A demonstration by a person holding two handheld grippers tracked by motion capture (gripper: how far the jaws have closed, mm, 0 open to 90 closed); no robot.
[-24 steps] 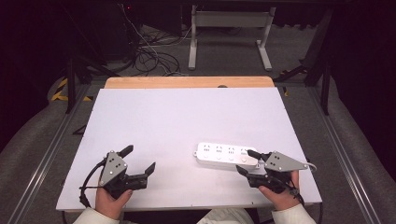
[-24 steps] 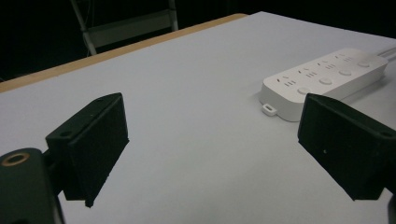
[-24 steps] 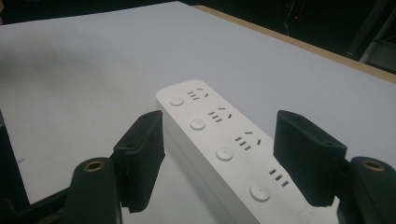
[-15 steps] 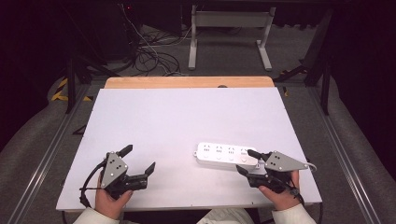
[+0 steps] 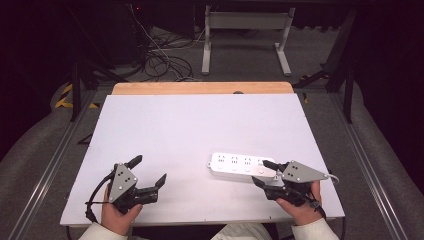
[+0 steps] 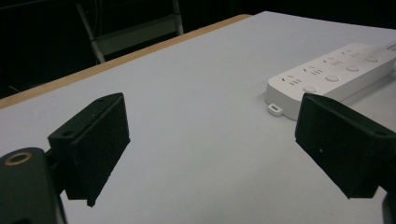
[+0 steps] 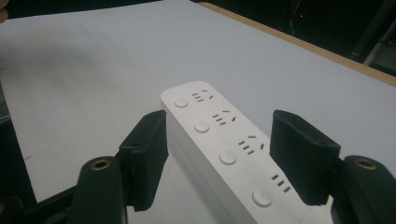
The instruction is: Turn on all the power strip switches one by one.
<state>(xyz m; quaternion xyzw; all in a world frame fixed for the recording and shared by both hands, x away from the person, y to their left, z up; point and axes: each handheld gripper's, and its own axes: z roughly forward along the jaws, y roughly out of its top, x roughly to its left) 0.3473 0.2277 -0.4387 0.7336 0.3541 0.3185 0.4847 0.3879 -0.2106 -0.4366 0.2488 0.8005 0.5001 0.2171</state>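
White power strip (image 7: 224, 144) sat between my right hand-held gripper (image 7: 219, 158) jaws.
Pads looked apart from it; its near end was cut off. Left hand-held gripper (image 6: 210, 149) gaped wide, empty.

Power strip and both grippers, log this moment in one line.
power strip: flat on table | right gripper: straddling strip, grip unclear | left gripper: open, empty
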